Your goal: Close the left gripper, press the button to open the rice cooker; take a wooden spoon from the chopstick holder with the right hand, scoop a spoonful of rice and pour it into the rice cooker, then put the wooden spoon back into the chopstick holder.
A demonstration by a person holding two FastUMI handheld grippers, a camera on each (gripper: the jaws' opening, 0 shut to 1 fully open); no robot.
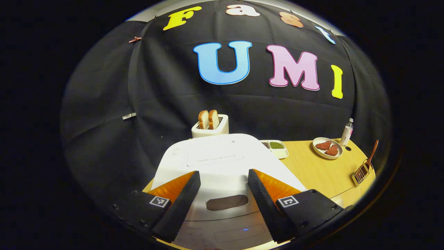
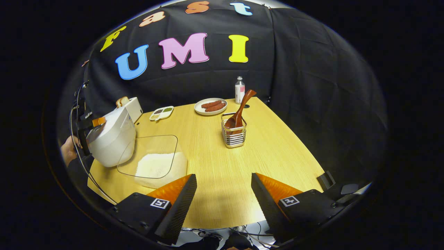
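The left gripper (image 1: 223, 194) is hovering over the closed rice cooker (image 1: 222, 156), its fingers standing apart above the button (image 1: 227, 202). The first step looks to be in hand: those fingers need closing before pressing down. The right gripper (image 2: 223, 198) is waiting spread wide over the table (image 2: 277, 152), well apart from the wooden spoon (image 2: 240, 111) standing in the chopstick holder (image 2: 234, 135), with the rice (image 2: 156, 166) lying beside the cooker.

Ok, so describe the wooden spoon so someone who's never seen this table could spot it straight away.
Start from the wooden table and find the wire chopstick holder standing alone near its middle, in front of the plate of meat and the bottle. The wooden spoon stands in that holder. It is the reddish-brown thing leaning out above the rim, the only utensil in it.
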